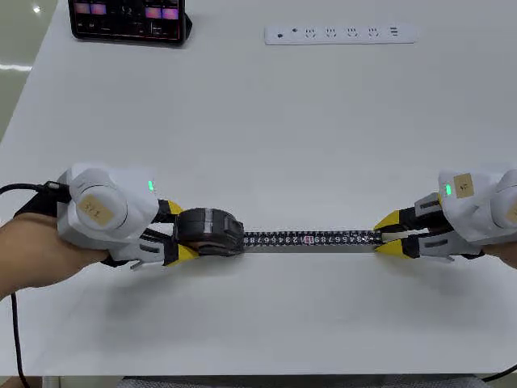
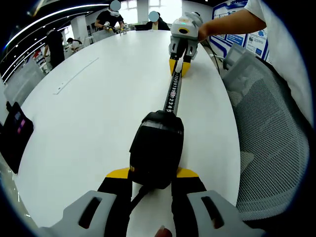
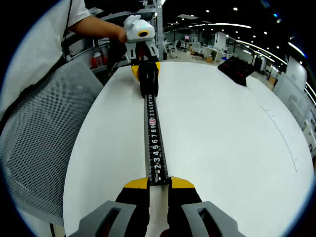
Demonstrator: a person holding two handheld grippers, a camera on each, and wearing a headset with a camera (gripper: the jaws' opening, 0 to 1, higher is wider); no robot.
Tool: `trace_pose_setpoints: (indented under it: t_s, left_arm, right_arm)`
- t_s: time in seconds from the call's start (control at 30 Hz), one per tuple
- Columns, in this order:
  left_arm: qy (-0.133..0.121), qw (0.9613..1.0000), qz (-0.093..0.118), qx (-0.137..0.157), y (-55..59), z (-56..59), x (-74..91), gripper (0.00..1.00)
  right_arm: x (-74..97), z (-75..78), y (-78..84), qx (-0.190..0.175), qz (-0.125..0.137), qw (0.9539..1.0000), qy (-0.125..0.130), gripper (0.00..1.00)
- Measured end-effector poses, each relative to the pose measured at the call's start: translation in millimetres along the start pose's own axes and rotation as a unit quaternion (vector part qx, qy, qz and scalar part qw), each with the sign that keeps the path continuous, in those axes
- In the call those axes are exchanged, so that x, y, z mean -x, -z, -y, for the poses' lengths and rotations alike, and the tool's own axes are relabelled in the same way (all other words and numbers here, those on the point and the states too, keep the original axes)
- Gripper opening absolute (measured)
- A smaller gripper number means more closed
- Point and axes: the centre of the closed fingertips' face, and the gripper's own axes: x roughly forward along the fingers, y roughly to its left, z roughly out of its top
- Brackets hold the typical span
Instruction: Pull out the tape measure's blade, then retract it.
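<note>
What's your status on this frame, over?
Left gripper shut on tape measure case. Right gripper shut on blade tip, blade out along the table. Power strip and dark device at far edge, out of the way.

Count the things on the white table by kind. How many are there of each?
Tape measure: 1
Grippers: 2 (left gripper, right gripper)
Power strip: 1
Dark screen device: 1
Total: 5
</note>
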Motion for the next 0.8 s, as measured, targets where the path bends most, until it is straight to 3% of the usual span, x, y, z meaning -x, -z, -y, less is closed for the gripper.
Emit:
trace_pose_setpoints:
  t_s: [0.8]
  left_arm:
    - [0.000, 1.0000, 0.000, -0.001, 0.9, -0.1, 0.3, 0.25]
  right_arm:
    - [10.8, -0.3, 14.8, 0.002, -0.026, 0.9996, -0.006, 0.09]
